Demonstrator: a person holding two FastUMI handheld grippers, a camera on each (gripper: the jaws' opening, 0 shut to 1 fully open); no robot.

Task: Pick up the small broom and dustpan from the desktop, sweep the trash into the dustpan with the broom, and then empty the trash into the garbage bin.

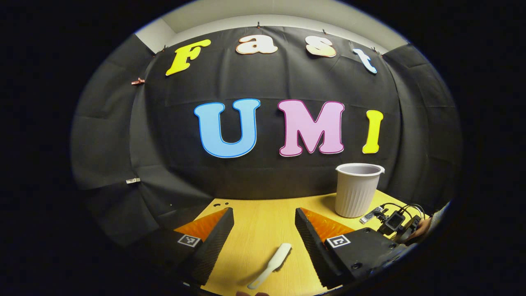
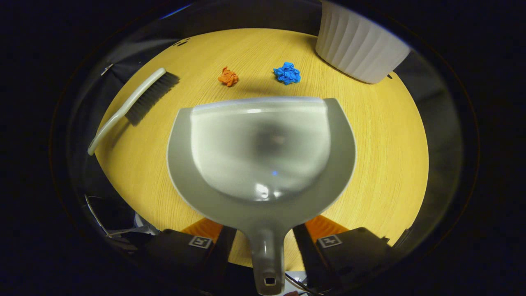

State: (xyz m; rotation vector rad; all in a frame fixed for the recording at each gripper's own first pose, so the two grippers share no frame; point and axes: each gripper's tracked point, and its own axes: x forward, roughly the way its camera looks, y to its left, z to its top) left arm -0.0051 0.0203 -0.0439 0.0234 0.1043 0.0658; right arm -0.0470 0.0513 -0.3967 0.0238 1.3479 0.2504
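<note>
Small broom (image 1: 271, 265) lies flat on the desktop (image 1: 263, 222) between the spread fingers of the left gripper (image 1: 264, 242); looks light, stiff plastic, best taken mid-handle. Right gripper (image 2: 265, 246) brackets the dustpan (image 2: 263, 152) handle, fingers apparently not pressing; pan smooth, possibly slippery.

Left gripper view: low over the tabletop (image 1: 263, 222), facing level toward the booth's back wall; near field holds the small broom (image 1: 271, 265), the garbage bin (image 1: 356, 190) farther off at right.

Right gripper view: raised, tilted steeply down, close above the dustpan (image 2: 263, 156).

Shared: tabletop, small broom (image 2: 131, 105), garbage bin (image 2: 359, 45).
</note>
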